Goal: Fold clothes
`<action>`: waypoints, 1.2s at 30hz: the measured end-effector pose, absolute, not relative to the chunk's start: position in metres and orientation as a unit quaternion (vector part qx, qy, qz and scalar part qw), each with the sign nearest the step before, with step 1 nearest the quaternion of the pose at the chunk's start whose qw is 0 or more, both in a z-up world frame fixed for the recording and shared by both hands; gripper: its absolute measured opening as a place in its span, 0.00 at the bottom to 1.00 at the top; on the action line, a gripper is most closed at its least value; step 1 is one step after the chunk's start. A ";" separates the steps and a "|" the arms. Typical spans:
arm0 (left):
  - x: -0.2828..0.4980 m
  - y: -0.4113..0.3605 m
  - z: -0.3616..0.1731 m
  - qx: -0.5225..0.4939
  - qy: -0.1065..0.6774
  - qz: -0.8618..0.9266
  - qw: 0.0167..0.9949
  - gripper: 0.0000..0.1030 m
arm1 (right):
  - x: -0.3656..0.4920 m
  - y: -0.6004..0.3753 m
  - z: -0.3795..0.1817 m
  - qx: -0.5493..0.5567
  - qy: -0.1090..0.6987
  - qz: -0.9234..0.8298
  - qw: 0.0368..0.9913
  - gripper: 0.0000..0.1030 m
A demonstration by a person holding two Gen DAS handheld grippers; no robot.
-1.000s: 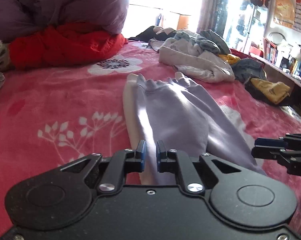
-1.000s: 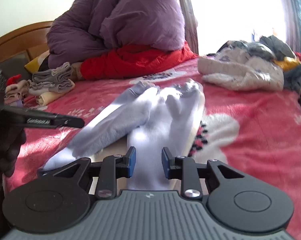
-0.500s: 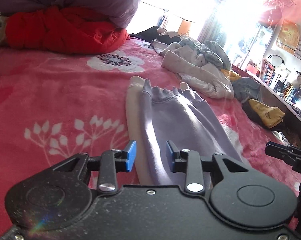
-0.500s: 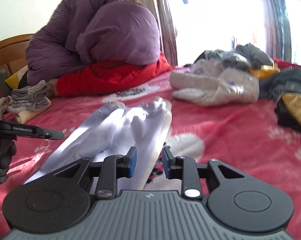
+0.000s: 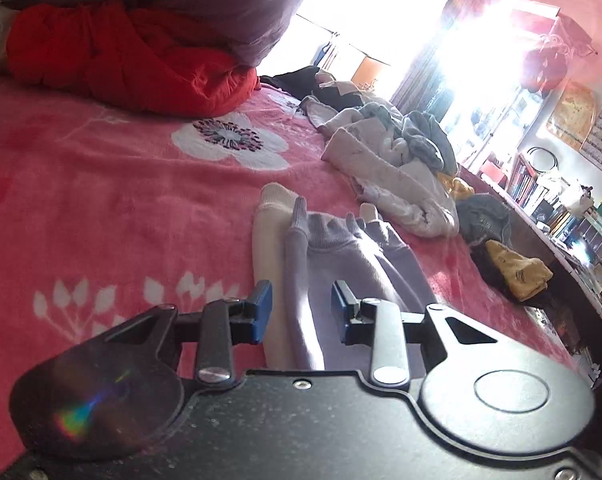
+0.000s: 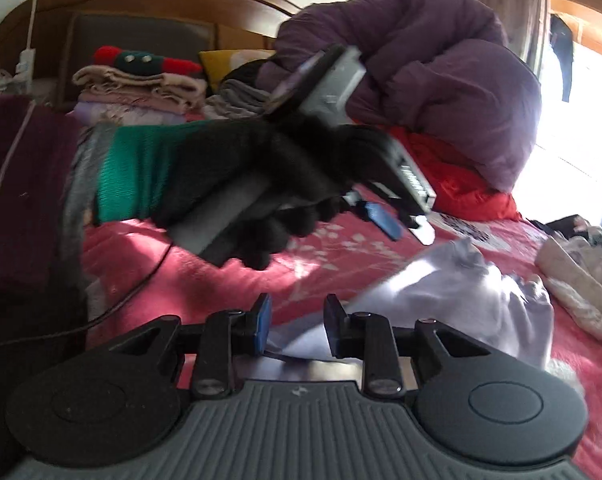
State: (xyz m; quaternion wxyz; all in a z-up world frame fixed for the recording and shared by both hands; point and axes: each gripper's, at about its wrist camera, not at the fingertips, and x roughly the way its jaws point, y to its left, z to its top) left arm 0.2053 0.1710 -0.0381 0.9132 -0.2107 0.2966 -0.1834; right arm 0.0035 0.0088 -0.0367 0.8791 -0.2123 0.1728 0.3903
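A pair of pale purple trousers [image 5: 341,256] lies flat on a pink flowered blanket [image 5: 101,208], its long axis running from the bottom centre of the left wrist view up toward the cuffs at mid-frame. The left gripper [image 5: 301,312] sits low at the near end, jaws slightly spread with cloth showing between them but not pinched. In the right wrist view the right gripper [image 6: 295,322] is likewise slightly spread and empty, with the trousers to its right and the gloved left hand [image 6: 269,184] above, so the left looks nearer.
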 end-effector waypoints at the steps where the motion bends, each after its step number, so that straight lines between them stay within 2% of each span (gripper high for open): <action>1: 0.216 0.169 -0.037 -0.205 0.302 -0.187 0.912 0.30 | 0.000 0.018 -0.038 -0.222 0.170 0.395 0.875 0.29; 12: 0.315 0.134 -0.038 -0.116 0.373 -0.217 0.895 0.30 | -0.006 0.046 -0.051 -0.262 0.173 0.392 0.864 0.37; 13: 0.319 0.129 -0.039 -0.101 0.378 -0.218 0.894 0.27 | -0.010 0.046 -0.054 -0.269 0.171 0.392 0.863 0.38; 14: 0.322 0.125 -0.040 -0.084 0.382 -0.218 0.894 0.15 | -0.013 0.045 -0.056 -0.277 0.168 0.392 0.861 0.38; 15: 0.322 0.121 -0.040 -0.069 0.382 -0.221 0.895 0.11 | -0.016 0.045 -0.060 -0.287 0.164 0.393 0.858 0.40; 18: 0.320 0.120 -0.037 -0.055 0.371 -0.226 0.899 0.04 | -0.027 0.047 -0.064 -0.307 0.151 0.399 0.850 0.41; 22: 0.320 0.129 -0.028 -0.090 0.350 -0.226 0.905 0.03 | -0.035 0.053 -0.068 -0.331 0.133 0.400 0.844 0.53; 25: 0.323 0.130 -0.024 -0.097 0.346 -0.227 0.905 0.03 | -0.032 0.055 -0.071 -0.337 0.143 0.391 0.845 0.56; 36: 0.332 0.128 -0.043 -0.100 0.374 -0.208 0.898 0.03 | -0.029 0.049 -0.071 -0.331 0.183 0.385 0.842 0.57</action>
